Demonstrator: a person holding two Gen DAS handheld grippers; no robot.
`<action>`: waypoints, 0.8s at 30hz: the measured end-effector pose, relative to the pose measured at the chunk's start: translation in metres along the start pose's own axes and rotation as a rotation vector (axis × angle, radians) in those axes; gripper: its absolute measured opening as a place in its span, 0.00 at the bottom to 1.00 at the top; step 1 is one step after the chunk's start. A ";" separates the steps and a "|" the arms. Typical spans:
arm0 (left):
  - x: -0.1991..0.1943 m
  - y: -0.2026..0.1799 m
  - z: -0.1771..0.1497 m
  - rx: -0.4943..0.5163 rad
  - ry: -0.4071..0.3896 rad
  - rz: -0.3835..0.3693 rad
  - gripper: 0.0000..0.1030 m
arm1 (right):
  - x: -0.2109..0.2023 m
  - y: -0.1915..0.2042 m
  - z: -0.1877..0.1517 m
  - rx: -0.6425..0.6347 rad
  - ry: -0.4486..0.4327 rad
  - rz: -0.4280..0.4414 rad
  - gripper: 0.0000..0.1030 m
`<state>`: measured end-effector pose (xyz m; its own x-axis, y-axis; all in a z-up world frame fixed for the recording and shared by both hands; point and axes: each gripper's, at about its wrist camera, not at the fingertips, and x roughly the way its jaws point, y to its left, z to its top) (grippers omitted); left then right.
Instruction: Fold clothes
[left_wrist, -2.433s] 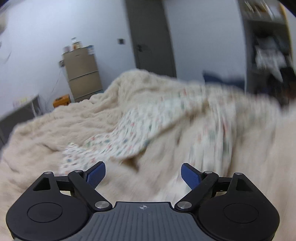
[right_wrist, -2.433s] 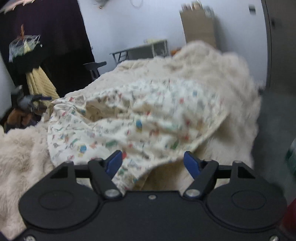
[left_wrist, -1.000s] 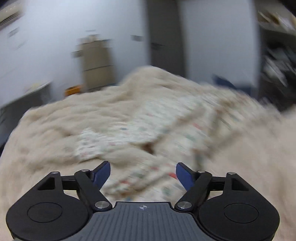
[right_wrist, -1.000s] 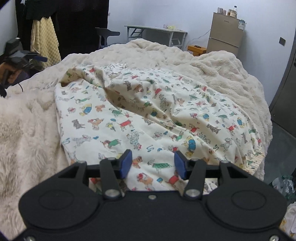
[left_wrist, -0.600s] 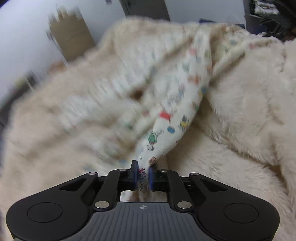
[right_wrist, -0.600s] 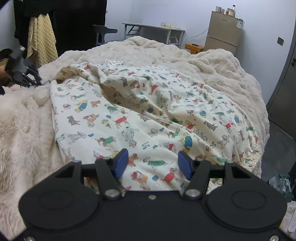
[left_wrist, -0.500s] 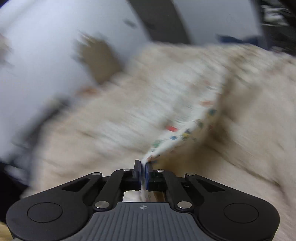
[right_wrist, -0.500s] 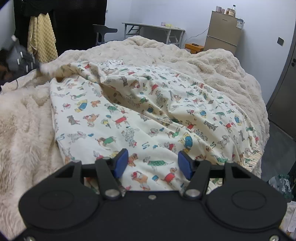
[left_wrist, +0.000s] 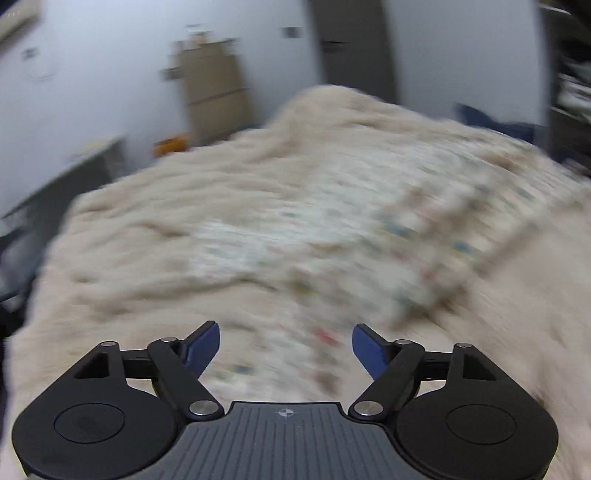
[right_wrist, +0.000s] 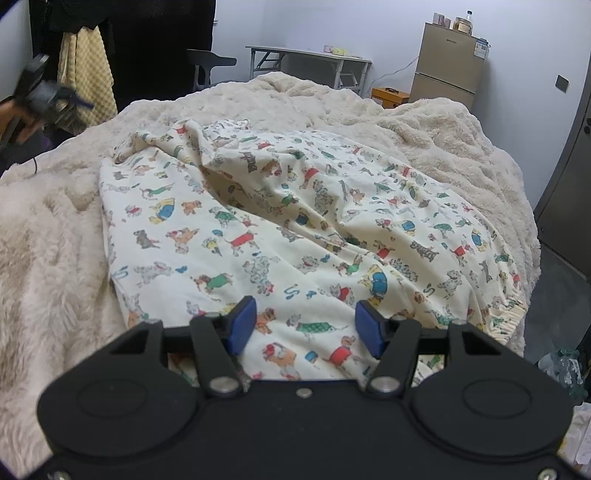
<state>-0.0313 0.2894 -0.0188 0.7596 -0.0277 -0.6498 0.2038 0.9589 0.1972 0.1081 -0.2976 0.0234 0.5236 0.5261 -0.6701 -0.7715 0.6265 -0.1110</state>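
Your right gripper (right_wrist: 304, 326) hovers low over the near hem of the dog-print garment (right_wrist: 295, 229), jaws spread and gripping nothing, apparently lined up to pinch that edge for a fold. Your left gripper (left_wrist: 285, 349) is likewise parted and empty, its view smeared by motion. The garment lies spread but rumpled across the cream plush blanket (right_wrist: 48, 240), a ridge of creases running through its middle, one far corner bunched.

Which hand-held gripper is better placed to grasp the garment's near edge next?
Probably the right hand-held gripper: open, steady, directly over the dog-print garment. The left is open too, but its view is motion-blurred.
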 end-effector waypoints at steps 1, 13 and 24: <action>0.006 -0.002 -0.006 -0.004 0.026 -0.010 0.74 | 0.001 0.001 0.000 -0.003 0.002 -0.002 0.56; 0.022 0.034 -0.027 -0.172 0.066 0.121 0.00 | 0.000 0.001 0.000 -0.009 0.001 -0.006 0.56; -0.157 0.076 0.093 -0.245 -0.458 0.586 0.00 | -0.001 0.000 0.003 -0.015 -0.001 -0.011 0.56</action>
<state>-0.0778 0.3409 0.1670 0.8910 0.4399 -0.1119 -0.4109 0.8865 0.2128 0.1082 -0.2964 0.0264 0.5325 0.5195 -0.6682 -0.7708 0.6238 -0.1293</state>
